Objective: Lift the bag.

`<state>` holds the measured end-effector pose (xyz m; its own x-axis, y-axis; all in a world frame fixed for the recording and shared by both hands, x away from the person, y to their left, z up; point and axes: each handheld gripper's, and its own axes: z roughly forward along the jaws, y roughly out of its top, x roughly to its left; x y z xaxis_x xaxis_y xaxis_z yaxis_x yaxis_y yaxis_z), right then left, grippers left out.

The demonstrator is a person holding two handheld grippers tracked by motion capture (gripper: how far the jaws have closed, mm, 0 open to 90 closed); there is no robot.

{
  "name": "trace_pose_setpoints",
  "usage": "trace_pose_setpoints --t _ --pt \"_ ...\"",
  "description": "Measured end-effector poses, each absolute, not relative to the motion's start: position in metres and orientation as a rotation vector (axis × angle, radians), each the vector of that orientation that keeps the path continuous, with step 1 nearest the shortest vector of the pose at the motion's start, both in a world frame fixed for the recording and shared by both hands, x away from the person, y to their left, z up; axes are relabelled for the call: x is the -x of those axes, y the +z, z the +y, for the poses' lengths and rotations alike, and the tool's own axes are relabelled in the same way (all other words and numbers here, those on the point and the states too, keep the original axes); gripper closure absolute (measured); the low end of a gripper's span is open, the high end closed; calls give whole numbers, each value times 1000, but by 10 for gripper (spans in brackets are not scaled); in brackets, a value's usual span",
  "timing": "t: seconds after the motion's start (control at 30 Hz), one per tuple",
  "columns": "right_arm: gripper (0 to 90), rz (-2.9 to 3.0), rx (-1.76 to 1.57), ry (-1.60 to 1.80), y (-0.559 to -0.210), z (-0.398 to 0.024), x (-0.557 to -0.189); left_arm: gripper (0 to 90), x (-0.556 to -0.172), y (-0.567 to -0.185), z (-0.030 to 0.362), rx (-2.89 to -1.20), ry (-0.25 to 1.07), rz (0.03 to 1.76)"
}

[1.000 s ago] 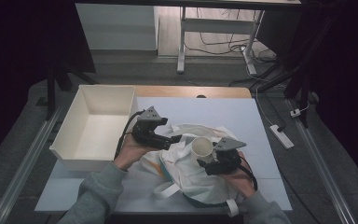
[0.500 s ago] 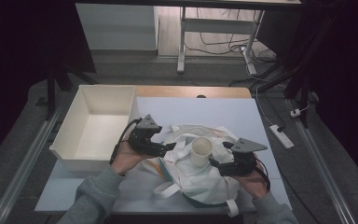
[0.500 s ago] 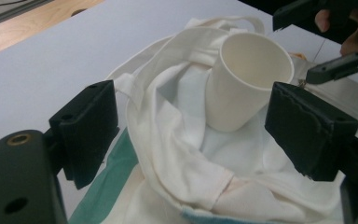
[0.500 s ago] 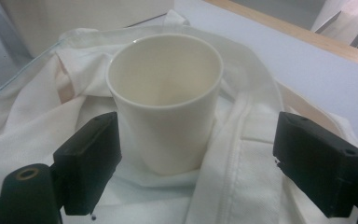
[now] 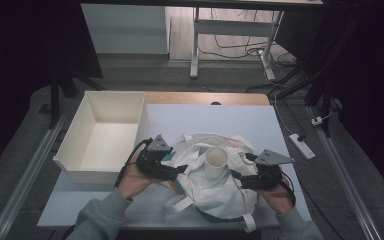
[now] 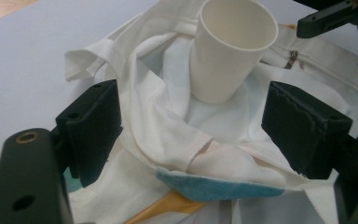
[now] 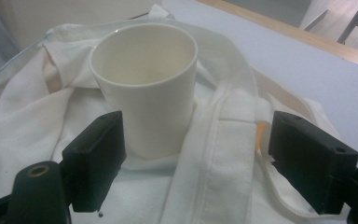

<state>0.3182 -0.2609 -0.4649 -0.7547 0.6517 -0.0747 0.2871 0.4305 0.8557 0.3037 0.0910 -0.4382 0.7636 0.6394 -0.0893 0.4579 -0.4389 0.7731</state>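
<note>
White paper cup [image 5: 216, 161] stands upright on a crumpled white cloth bag [image 5: 215, 192], on the tabletop [image 5: 220, 117] right of the empty white box [image 5: 102, 137]. No readable writing or logo on cup or bag. Left claw [image 5: 180, 170] open at the bag's left edge; right claw [image 5: 236, 176] open, just right of the cup.

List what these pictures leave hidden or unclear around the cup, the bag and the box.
- Cup base: in both gripper views it sinks into folds of the white bag, so its footing is hidden.
- Bag's print: in the left gripper view, blue and orange patches are cut off by folds; the design is unreadable.
- Bag's near edge: in the high view, the right gripper and the person's sleeves cover part.
- White box: its near inner wall is hidden by its rim.
</note>
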Motion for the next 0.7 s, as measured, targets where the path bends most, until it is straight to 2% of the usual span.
trace_pose_setpoints --t 0.7 --pt "207 2310 -806 1216 -471 -264 -319 221 -301 -467 84 -2132 285 921"
